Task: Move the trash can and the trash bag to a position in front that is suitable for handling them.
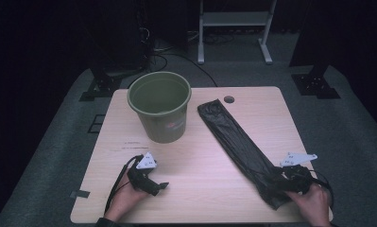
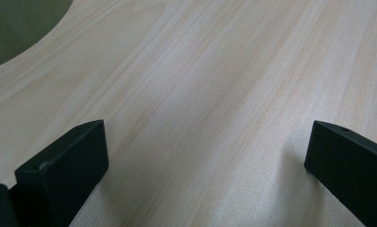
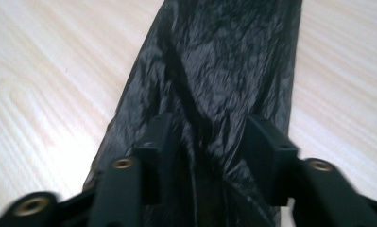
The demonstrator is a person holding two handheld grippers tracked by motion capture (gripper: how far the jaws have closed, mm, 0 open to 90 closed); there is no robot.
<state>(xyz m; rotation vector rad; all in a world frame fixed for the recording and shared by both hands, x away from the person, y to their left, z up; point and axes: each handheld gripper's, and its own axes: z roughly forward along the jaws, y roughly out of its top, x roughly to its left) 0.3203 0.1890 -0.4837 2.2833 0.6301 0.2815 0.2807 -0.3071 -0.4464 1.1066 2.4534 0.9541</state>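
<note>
Black crinkled plastic bag [image 3: 209, 80], folded flat into a long strip, lies nearest the lens in the right gripper view, running from bottom centre up to the top edge. Right gripper [image 3: 209, 156] sits over its near end, jaws part-open with a loose ridge of film standing between them; whether the pads already pinch it, cannot tell. In the high view the bag [image 1: 238, 142] runs diagonally from upper centre of the frame to lower right, flat on the pale wooden table [image 1: 195, 170], and the right gripper [image 1: 290, 182] rests on its lower end.

Left gripper [image 1: 160, 187], lower left of the high view, lies near the table's front edge, well apart from the bag. Left gripper view: jaws wide, nothing but bare wood [image 2: 200, 94] between them.

Round olive-green plastic bucket [image 1: 160, 106] stands upright in the upper left part of the table, just beside the bag's far end, not touching as far as I can tell.

Judgement: step in hand is grasping the bag's near end, probably to open it and line the bucket. Next move calls for closing firmly on the film, lifting it clear, and bringing the left gripper across to part the layers; thin film may slip.
</note>
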